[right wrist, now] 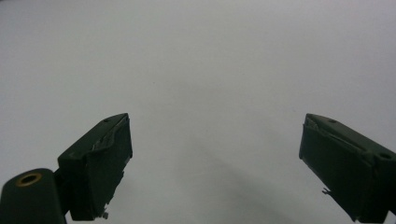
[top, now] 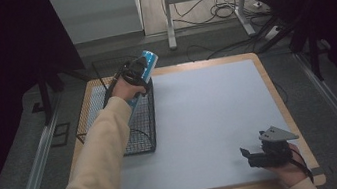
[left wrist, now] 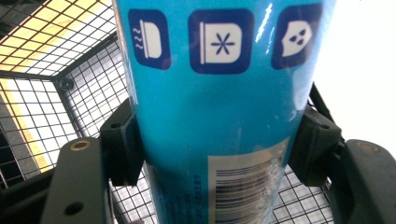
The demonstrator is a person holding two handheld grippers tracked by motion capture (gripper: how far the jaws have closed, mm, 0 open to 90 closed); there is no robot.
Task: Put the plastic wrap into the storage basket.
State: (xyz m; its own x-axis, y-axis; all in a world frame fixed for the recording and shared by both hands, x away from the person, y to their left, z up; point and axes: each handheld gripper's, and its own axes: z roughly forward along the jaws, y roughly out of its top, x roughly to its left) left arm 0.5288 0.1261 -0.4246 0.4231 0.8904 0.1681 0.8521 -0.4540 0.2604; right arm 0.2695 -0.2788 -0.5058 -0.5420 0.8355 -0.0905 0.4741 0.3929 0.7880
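A blue can (top: pixel 144 63) is held by the left tool (top: pixel 134 74) above the wire basket (top: pixel 142 128), at the far left of the surface (top: pixel 200 120). The can is tilted, top end pointing away and to the right, just over the basket's far right corner. In the left gripper view the can (left wrist: pixel 219 116) is clamped between both jaws of the left tool (left wrist: pixel 219 149), pads pressed against its sides. Three dark blue icons are seen on the can's upper part and a barcode on a white label on the lower part. Black wire mesh of the basket (left wrist: pixel 70 102) is seen behind and below the can, with yellowish wood showing through the mesh.

The left sleeve (top: pixel 96 166), cream coloured, is stretched from bottom left towards the basket.

The right tool (top: pixel 256 156) is held low at the near right corner of the surface, well apart from the can and basket. Its grey three-cornered plate (top: pixel 277 134) is seen on top. In the right gripper view the jaws of the right tool (right wrist: pixel 215 163) are spread wide, nothing between them, pale grey mat (right wrist: pixel 201 70) beneath.

The surface is covered by the pale grey mat (top: pixel 210 118), wooden edge visible around it. Cables (top: pixel 220 11) are seen on the floor beyond the surface.
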